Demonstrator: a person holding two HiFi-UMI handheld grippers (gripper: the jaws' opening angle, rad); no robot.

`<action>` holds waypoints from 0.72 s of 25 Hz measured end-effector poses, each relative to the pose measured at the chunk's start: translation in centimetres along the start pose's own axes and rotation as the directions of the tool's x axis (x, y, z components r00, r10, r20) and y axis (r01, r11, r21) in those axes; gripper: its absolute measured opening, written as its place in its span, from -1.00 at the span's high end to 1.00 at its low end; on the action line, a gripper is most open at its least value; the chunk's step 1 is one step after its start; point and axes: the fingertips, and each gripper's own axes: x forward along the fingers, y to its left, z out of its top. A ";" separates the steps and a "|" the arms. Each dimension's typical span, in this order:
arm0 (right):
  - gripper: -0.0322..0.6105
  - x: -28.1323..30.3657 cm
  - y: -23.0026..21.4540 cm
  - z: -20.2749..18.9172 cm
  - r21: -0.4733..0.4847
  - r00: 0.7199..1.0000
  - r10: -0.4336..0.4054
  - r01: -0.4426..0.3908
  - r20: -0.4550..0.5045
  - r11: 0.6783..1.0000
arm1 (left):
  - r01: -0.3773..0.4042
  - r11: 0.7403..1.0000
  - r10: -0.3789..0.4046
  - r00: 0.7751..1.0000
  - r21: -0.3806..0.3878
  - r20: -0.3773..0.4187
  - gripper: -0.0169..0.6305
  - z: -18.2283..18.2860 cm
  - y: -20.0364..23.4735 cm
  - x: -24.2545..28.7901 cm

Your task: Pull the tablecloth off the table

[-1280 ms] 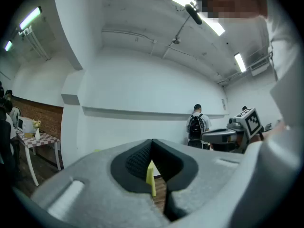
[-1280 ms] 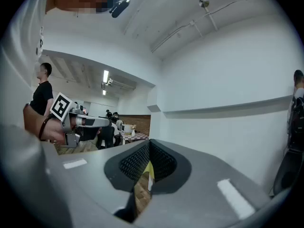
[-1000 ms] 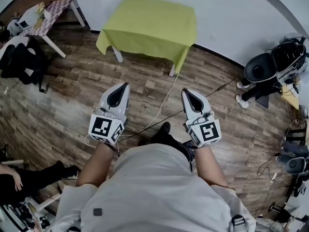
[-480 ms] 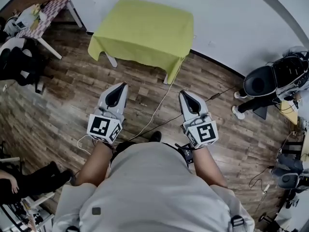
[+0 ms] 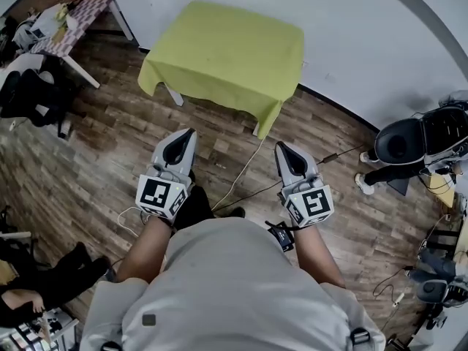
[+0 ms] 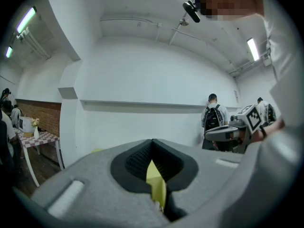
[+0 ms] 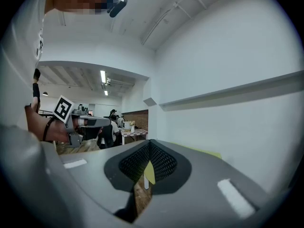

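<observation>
Head view. The left gripper (image 5: 189,132) and right gripper (image 5: 280,147) each carry a cube printed with black-and-white square markers. Both have their jaws pressed together on nothing. The tablecloth (image 5: 227,50), plain lime green and lightly creased, drapes the white-legged table (image 5: 173,93) by the wall (image 5: 351,35), well ahead of both grippers, with its corners hanging. The yellow-green sliver past each jaw gap is probably this cloth.

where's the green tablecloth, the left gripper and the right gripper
green tablecloth (image 5: 227,50), head view, middle of its flat top
left gripper (image 5: 188,135), head view, tip of its shut jaws
right gripper (image 5: 281,148), head view, tip of its shut jaws
</observation>
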 end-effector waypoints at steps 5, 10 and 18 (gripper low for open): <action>0.87 4.0 -1.4 -0.1 -0.014 1.000 -0.017 0.016 -0.013 1.000 | 0.024 1.000 -0.024 1.000 0.019 0.006 0.94 -0.5 3.2 3.4; 0.87 10.0 -1.9 0.0 -0.035 0.999 -0.029 0.028 -0.045 0.999 | 0.054 0.998 -0.054 0.998 -0.015 0.011 0.94 -1.2 8.9 7.4; 0.87 23.0 -2.7 1.5 -0.027 0.993 -0.089 0.087 -0.072 0.996 | 0.137 0.990 -0.137 0.991 -0.021 -0.011 0.94 -1.0 20.4 13.9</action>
